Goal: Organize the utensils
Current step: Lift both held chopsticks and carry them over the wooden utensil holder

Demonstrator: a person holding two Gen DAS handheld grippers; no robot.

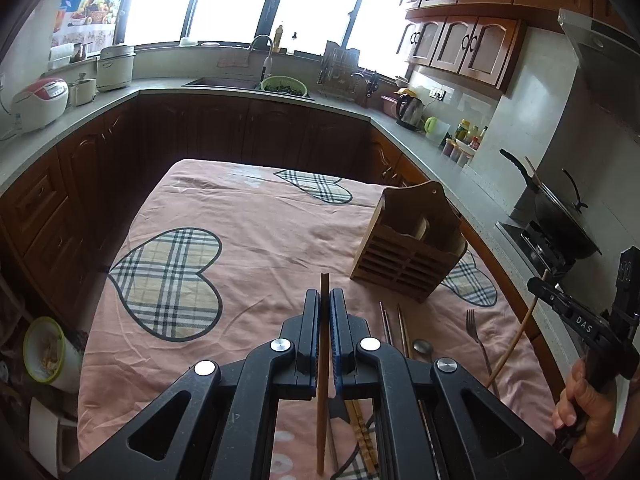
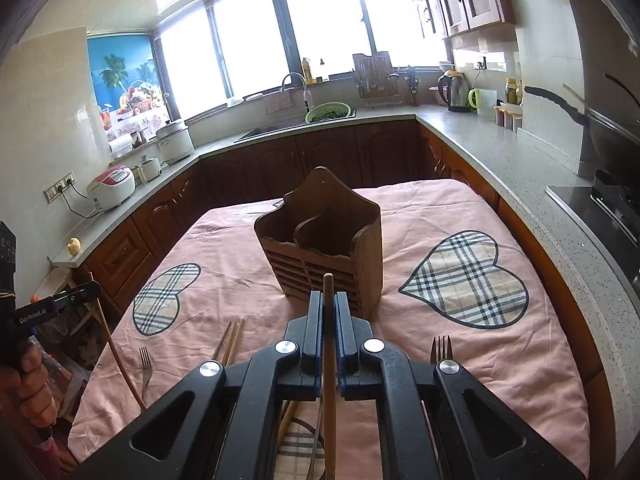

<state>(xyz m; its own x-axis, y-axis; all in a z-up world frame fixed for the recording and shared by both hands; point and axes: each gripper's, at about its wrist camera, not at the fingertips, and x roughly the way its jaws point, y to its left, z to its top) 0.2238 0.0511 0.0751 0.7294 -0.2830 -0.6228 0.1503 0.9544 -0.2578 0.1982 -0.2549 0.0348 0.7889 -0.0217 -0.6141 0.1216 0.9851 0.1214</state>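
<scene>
A wooden two-compartment utensil holder [image 1: 410, 246] [image 2: 326, 246] stands on the pink tablecloth [image 1: 260, 240]. My left gripper [image 1: 325, 300] is shut on a dark wooden chopstick [image 1: 323, 380], held above the cloth left of the holder. My right gripper [image 2: 328, 302] is shut on a lighter wooden chopstick [image 2: 329, 380], just in front of the holder. It also shows at the right edge of the left wrist view [image 1: 536, 286] with its chopstick [image 1: 512, 344]. On the cloth lie a fork [image 1: 478, 336], a spoon [image 1: 423, 348], metal chopsticks [image 1: 386, 326] and wooden chopsticks [image 2: 230, 340].
A second fork [image 2: 441, 348] lies right of my right gripper. Kitchen counters [image 1: 432, 148] ring the table, with a sink [image 1: 224, 82], a rice cooker [image 1: 40, 102], a kettle [image 1: 410, 110] and a wok on the stove [image 1: 560, 216].
</scene>
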